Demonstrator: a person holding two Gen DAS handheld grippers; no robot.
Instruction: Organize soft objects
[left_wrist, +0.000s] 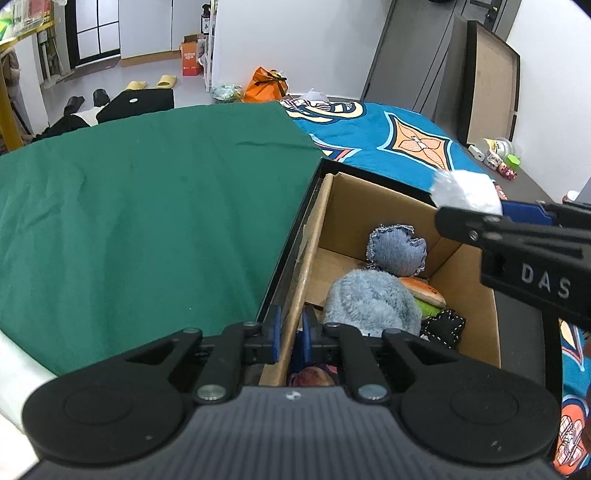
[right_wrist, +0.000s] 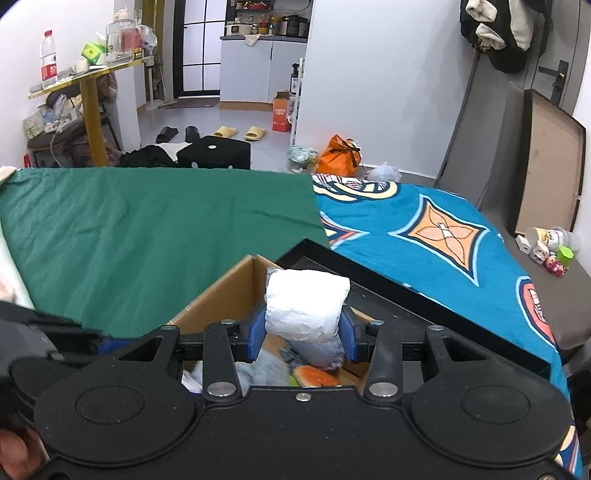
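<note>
A cardboard box (left_wrist: 373, 206) stands on the bed and holds a fluffy blue plush (left_wrist: 369, 299), a denim soft toy (left_wrist: 397, 249), a burger-like toy (left_wrist: 424, 290) and a black stitched piece (left_wrist: 443, 326). My left gripper (left_wrist: 290, 334) is shut on the box's left cardboard wall (left_wrist: 310, 254). My right gripper (right_wrist: 303, 334) is shut on a white tissue roll (right_wrist: 306, 304) and holds it above the box (right_wrist: 229, 299). In the left wrist view the roll (left_wrist: 467, 190) sits over the box's far right corner.
A green sheet (left_wrist: 147, 206) covers the bed to the left and a blue patterned cover (left_wrist: 388, 136) the right. A black tray frame (right_wrist: 388, 280) surrounds the box. An orange bag (right_wrist: 340, 155), slippers and a black stool are on the floor beyond.
</note>
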